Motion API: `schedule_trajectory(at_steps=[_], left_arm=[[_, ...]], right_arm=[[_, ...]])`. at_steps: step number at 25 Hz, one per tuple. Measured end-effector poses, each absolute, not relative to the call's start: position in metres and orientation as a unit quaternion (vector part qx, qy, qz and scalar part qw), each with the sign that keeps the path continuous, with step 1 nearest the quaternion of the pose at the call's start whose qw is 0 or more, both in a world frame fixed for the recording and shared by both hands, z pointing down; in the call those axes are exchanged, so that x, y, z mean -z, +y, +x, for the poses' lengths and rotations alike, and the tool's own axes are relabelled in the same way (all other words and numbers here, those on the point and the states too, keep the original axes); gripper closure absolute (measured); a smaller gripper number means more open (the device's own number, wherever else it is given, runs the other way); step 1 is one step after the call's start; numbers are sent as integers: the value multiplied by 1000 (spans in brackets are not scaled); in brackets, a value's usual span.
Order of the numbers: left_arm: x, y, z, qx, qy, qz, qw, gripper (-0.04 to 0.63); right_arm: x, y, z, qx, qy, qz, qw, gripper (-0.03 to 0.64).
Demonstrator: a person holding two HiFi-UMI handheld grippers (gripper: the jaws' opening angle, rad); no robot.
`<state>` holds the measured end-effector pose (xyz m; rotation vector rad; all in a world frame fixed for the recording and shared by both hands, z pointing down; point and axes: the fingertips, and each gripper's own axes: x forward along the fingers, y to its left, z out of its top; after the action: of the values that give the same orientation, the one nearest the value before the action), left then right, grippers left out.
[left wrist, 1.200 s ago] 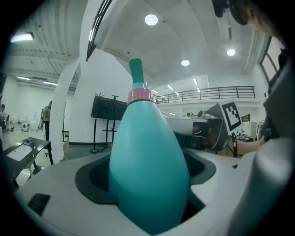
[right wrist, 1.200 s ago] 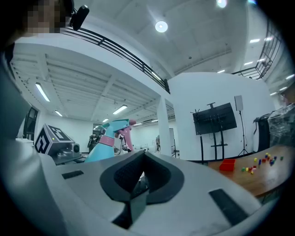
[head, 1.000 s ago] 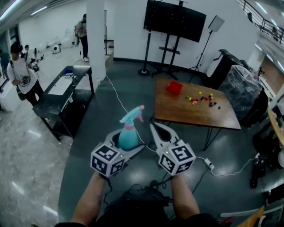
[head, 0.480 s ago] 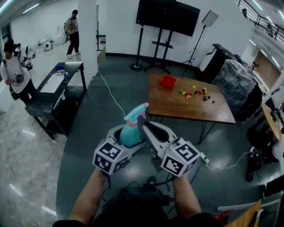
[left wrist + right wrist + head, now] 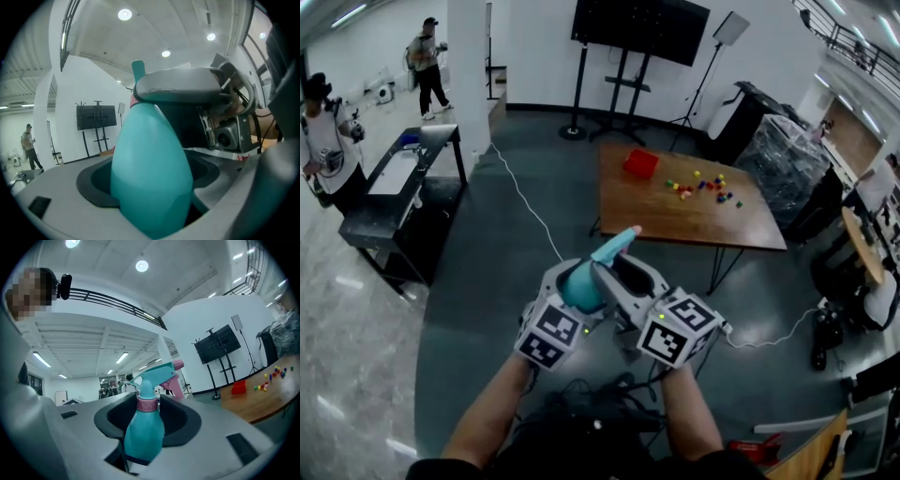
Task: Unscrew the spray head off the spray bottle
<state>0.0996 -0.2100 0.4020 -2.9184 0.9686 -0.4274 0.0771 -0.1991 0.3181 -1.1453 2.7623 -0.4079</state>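
Note:
A teal spray bottle (image 5: 579,291) with a pink collar (image 5: 148,404) and a teal spray head (image 5: 617,246) is held in the air and leans right. My left gripper (image 5: 570,279) is shut on the bottle's body, which fills the left gripper view (image 5: 150,173). My right gripper (image 5: 617,272) comes in from the right at the neck. Its jaws have just been opening and now stand open either side of the bottle's upper part without pressing it. The right gripper view shows the whole bottle (image 5: 143,432) and its spray head (image 5: 154,376) between the dark pads.
A wooden table (image 5: 694,220) beyond the grippers carries a red box (image 5: 640,163) and several small coloured blocks (image 5: 703,186). A black bench (image 5: 389,192) and two people stand at the left. A white cable (image 5: 525,206) crosses the grey floor. A screen on a stand (image 5: 639,28) is at the back.
The right gripper's jaws were shut beside the bottle and now stand open around its neck. The left gripper has shifted and rolled, so the bottle leans further right.

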Motion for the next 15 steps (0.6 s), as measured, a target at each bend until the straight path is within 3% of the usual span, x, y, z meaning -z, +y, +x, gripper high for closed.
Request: schedule_trajectory(at_steps=[15], left_arm=[[-385,-182,119,94,157,-983,13,172]], right_arm=[[-308,-186,99,118,942,-311,56,482]])
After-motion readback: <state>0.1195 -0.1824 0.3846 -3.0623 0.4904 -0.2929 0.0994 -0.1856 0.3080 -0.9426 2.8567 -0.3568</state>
